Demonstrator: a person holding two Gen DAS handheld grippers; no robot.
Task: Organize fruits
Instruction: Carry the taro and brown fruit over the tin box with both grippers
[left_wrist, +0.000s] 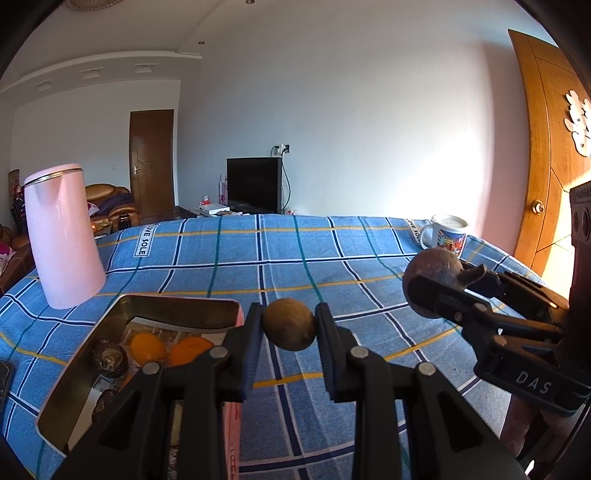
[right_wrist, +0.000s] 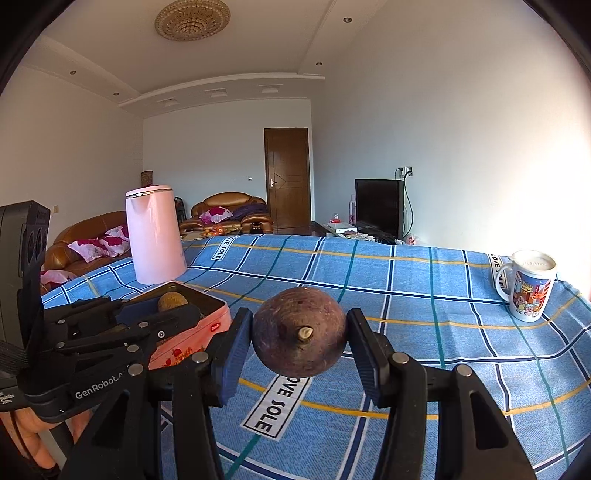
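Observation:
My left gripper (left_wrist: 289, 325) is shut on a small tan-brown round fruit (left_wrist: 290, 324), held above the table just right of a pink tin box (left_wrist: 177, 303). The box holds two orange fruits (left_wrist: 147, 348) and dark wrinkled fruits (left_wrist: 109, 358). My right gripper (right_wrist: 300, 332) is shut on a dark purple round fruit (right_wrist: 300, 332) with a short stem, held above the cloth. In the left wrist view the right gripper (left_wrist: 439, 284) with its fruit (left_wrist: 430, 266) is at the right. In the right wrist view the left gripper (right_wrist: 173, 306) with the tan fruit (right_wrist: 172, 301) is over the box (right_wrist: 192, 336).
A blue checked cloth (left_wrist: 295, 258) covers the table. A pink kettle (left_wrist: 62, 236) stands at the back left, behind the box. A printed white mug (left_wrist: 447, 232) stands at the back right corner. A wooden door (left_wrist: 546, 147) is to the right.

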